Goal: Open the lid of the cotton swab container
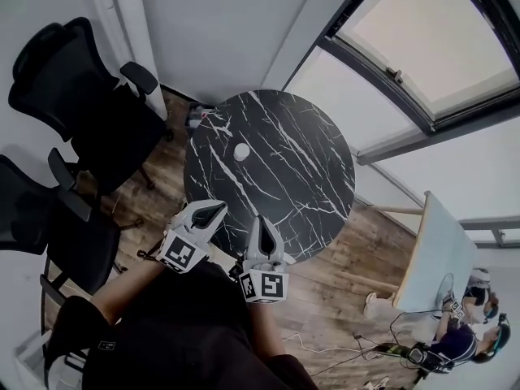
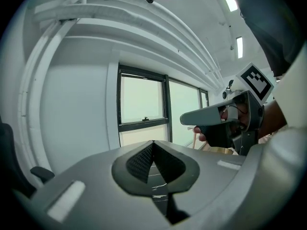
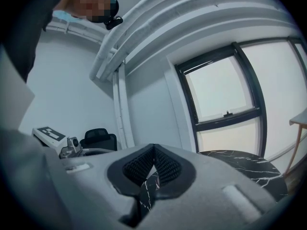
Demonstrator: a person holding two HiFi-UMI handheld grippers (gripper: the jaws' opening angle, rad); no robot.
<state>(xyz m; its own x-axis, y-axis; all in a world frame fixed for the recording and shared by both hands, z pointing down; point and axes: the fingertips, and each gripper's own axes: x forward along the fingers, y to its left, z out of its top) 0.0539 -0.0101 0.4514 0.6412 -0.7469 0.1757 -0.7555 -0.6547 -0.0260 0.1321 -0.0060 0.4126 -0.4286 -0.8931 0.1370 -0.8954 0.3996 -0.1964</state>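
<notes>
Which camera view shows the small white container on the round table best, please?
The head view: the white container sits in full sight on the black marble table. The right gripper view shows only a stretch of the tabletop, and the left gripper view a sliver of marble; neither shows the container.

A small, round, white cotton swab container [image 1: 241, 150] sits left of centre on the black marble table [image 1: 301, 177].
</notes>
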